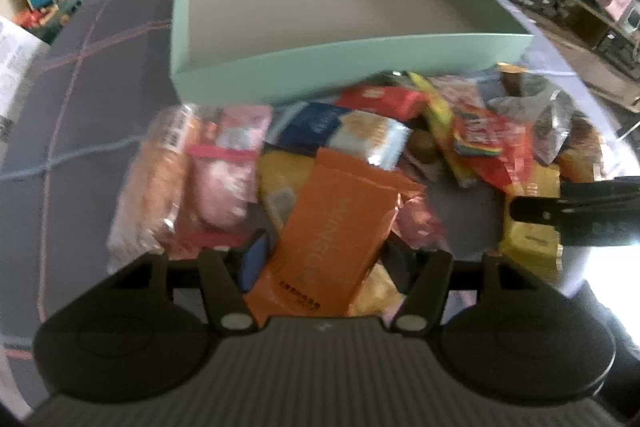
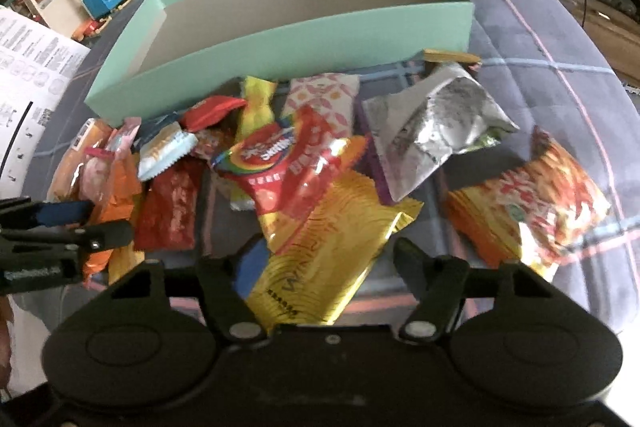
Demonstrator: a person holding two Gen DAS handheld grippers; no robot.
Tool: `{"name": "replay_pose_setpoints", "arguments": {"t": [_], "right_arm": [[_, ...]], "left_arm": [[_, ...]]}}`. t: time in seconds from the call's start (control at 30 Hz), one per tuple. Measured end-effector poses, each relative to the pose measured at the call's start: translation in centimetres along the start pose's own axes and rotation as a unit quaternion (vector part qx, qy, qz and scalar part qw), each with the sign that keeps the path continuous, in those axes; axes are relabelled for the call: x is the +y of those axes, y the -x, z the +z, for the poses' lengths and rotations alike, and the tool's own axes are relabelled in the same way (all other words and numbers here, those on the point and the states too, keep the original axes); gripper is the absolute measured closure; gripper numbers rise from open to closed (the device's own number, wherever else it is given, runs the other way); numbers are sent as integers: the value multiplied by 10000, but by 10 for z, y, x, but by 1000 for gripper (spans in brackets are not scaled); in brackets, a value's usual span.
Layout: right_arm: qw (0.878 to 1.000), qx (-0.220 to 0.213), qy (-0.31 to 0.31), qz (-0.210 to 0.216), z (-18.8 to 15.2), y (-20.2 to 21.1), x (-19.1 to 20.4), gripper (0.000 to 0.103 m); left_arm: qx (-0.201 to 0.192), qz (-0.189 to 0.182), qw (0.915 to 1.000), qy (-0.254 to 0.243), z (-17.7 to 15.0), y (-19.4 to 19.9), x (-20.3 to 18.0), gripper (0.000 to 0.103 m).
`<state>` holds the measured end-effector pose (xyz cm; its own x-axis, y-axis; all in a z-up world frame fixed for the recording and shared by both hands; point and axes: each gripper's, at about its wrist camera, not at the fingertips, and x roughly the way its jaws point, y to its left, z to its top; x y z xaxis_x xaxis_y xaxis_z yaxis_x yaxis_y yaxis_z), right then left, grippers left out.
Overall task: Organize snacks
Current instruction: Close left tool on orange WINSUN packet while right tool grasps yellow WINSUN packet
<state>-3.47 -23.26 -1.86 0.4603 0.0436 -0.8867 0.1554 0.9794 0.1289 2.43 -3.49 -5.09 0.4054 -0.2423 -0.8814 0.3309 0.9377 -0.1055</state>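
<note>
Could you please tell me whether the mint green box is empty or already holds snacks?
Empty: the mint green box shows only bare grey floor; the snacks lie outside.

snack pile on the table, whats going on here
A person with a gripper in each hand is sorting snacks into the teal box, which has nothing in it yet. The left gripper straddles an orange packet, the right gripper a yellow packet; a firm grip isn't clear on either. The rest of the pile lies on the plaid cloth.
</note>
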Motion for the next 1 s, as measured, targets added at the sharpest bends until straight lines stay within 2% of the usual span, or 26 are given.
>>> {"name": "replay_pose_setpoints", "arguments": {"t": [0.07, 0.17, 0.3, 0.4, 0.47, 0.53, 0.57, 0.6, 0.67, 0.77, 0.83, 1.0], "right_arm": [[9999, -10, -35, -105, -1, 4, -6, 34], [9996, 11, -143, -225, -2, 8, -14, 34], [9994, 76, -317, -130, -3, 10, -13, 33], [9993, 87, -359, -36, 0, 11, -6, 28], [9994, 125, -321, -91, 1, 6, 2, 27], [9994, 141, -244, -189, 2, -2, 9, 27], [9995, 121, -172, -226, 4, -4, 12, 27], [9996, 75, -71, -279, 4, -7, 16, 27], [9990, -47, 215, -378, 4, -10, 22, 34], [9966, -212, 722, -330, 0, -9, 30, 40], [9958, -265, 836, -243, -3, -6, 28, 41], [9984, -207, 465, -239, -5, 2, 15, 40]], "left_arm": [[61, -208, 9998, 43, -4, 4, -3, 43], [64, -198, 9998, 6, -6, 7, -5, 43], [-26, 7, 9999, 129, -3, 11, 5, 29], [-44, 105, 9999, -89, -2, 8, 6, 22], [53, 120, 9997, -227, -2, 0, 5, 22], [158, 172, 9994, -246, -3, -9, 5, 23], [187, 171, 9995, -206, -5, -11, 5, 30], [217, 123, 9996, -146, -6, -12, 6, 41], [209, -7, 9998, -43, -9, -12, 8, 49], [116, 24, 9999, 29, -11, -8, 10, 49], [119, 53, 9998, 161, -12, -7, 14, 49], [120, -24, 9993, 350, -11, -10, 20, 48]]}}
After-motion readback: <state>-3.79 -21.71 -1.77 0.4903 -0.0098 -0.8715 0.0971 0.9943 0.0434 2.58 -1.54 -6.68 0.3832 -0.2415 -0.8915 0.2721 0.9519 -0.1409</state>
